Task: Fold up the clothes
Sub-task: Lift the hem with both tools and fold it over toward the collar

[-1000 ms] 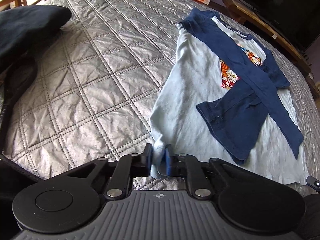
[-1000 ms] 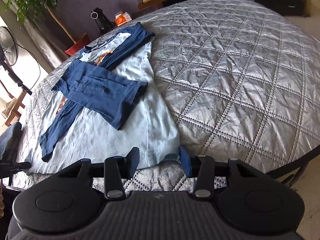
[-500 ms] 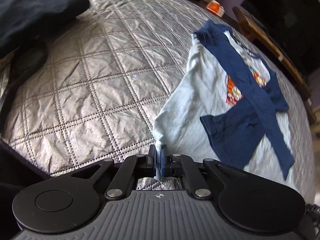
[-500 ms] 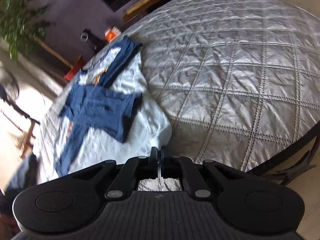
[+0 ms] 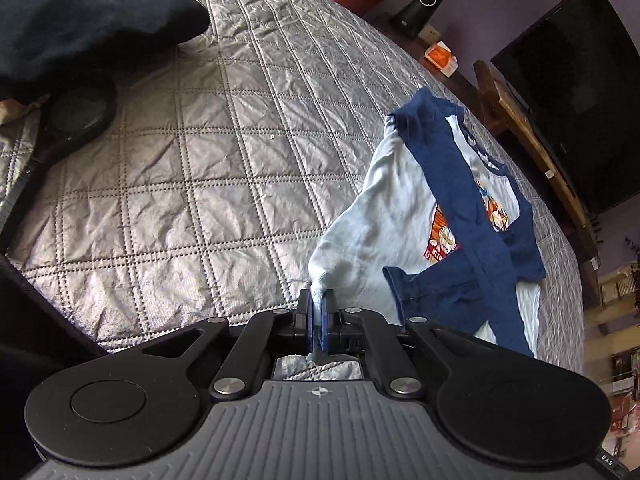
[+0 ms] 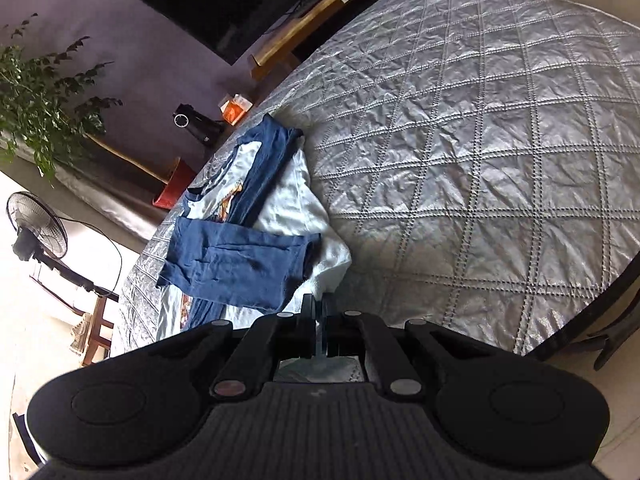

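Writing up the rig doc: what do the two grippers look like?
Both alike. Left gripper: matte black linkage arms, silver pivot bolts, round black discs either side, ribbed grey housing with a small crosshair mark, blue jaws. Right gripper matches; its jaw colour isn't clear. No cables visible.

shirt (image 5: 384,216) | pale blue, navy sleeves crossed over chest | hem corners lifted

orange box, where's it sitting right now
The orange box sits off the bed's far edge in the left wrist view, upper right, between the black speaker and the TV. The right wrist view shows it upper left, beside that speaker.
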`<state>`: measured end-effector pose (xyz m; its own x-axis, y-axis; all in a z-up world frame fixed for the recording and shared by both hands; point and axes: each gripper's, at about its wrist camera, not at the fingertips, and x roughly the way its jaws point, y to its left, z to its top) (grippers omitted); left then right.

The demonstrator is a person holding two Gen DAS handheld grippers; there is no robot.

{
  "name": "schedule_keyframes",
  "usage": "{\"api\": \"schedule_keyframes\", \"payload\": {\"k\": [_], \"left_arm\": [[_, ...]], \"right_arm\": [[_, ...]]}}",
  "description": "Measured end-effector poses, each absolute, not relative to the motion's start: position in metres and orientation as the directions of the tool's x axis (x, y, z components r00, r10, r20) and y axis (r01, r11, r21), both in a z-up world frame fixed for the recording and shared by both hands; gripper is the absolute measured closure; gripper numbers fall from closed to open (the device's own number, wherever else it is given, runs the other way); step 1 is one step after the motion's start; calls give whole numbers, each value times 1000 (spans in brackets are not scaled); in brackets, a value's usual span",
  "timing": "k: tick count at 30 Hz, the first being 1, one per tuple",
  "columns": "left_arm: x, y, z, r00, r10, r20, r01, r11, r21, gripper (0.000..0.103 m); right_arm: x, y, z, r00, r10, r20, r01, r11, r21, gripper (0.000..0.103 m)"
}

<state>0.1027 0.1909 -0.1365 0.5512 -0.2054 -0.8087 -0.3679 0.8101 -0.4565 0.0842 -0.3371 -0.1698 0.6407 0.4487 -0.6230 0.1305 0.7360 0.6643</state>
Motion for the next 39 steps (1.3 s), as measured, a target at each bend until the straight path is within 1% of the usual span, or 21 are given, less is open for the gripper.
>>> {"api": "schedule_keyframes", "payload": {"k": [6,10,15,19,25,30,35,39], "left_arm": [[124,193,-131,531,-220,-818,-376,804,-461,98],[141,191,-121,543,-237,-806,-356,804,-476,98],[174,188,-109,569,-269,-777,-326,793,-514,98],[216,184,-104,591,-267,-762,-301,803,-514,98],[287,185,-112,616,-232,-753,-317,802,-507,98],[336,183,-127,614,-207,-761,-325,813,-483,98],[370,182,-144,604,-191,-774,-354,806,-475,97],[387,182,-150,608,-155,-779,-366,816,-448,97]], "right_arm": [[96,-336,-165,639,451,-623,124,739,662,101],[107,-334,-160,646,466,-605,111,727,677,101],[139,-328,-144,658,484,-577,58,732,679,101],[178,-323,-137,655,495,-571,32,737,675,101],[253,-312,-143,643,475,-600,36,764,644,101],[306,-297,-146,633,457,-625,20,797,604,101],[343,-289,-159,626,420,-658,49,820,570,101],[356,-284,-168,630,389,-672,64,837,544,101]]}}
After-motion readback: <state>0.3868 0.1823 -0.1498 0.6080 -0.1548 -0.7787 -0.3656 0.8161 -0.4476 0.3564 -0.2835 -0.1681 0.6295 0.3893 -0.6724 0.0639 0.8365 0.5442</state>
